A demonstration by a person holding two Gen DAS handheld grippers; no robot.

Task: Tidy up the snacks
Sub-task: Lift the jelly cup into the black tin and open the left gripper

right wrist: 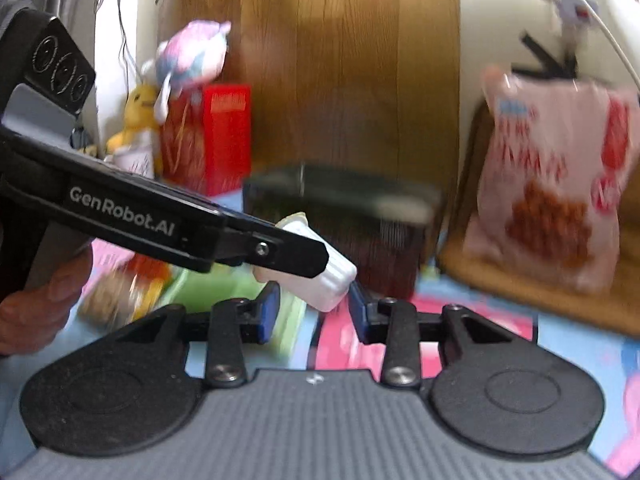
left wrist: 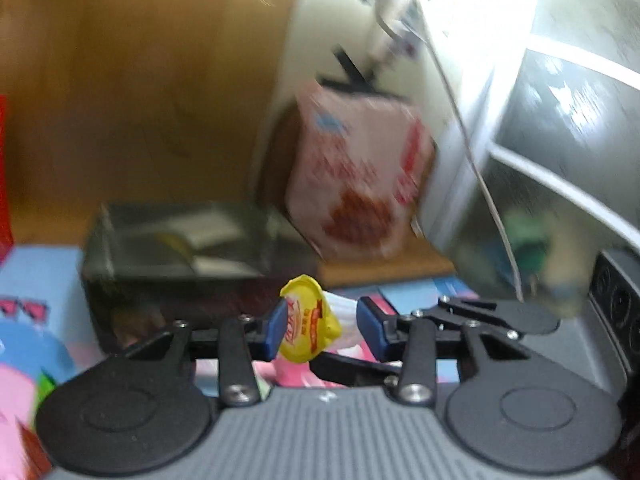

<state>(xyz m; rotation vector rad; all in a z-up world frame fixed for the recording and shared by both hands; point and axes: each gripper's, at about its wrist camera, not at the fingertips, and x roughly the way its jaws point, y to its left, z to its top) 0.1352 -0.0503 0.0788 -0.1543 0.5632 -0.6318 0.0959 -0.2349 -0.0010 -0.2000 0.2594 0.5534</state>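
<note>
A small white jelly cup with a yellow foil lid (left wrist: 310,322) sits between the fingers of my left gripper (left wrist: 322,328); the left pad touches it, the right pad stands apart, so the jaws are open. In the right wrist view the same cup (right wrist: 320,276) shows white and ribbed beside the left gripper's black finger (right wrist: 280,254), just above my right gripper (right wrist: 314,312), which is open and empty. A dark storage box (left wrist: 188,256) stands behind; it also shows in the right wrist view (right wrist: 340,204). A pink snack bag (left wrist: 356,176) leans at the right, also in the right wrist view (right wrist: 552,184).
A red box (right wrist: 216,136) and plush toys (right wrist: 140,120) stand at the back left. A wooden panel (right wrist: 344,60) is behind the dark box. A cartoon-print mat (right wrist: 500,340) covers the surface. A green packet (right wrist: 224,292) lies on the mat. Both views are blurred.
</note>
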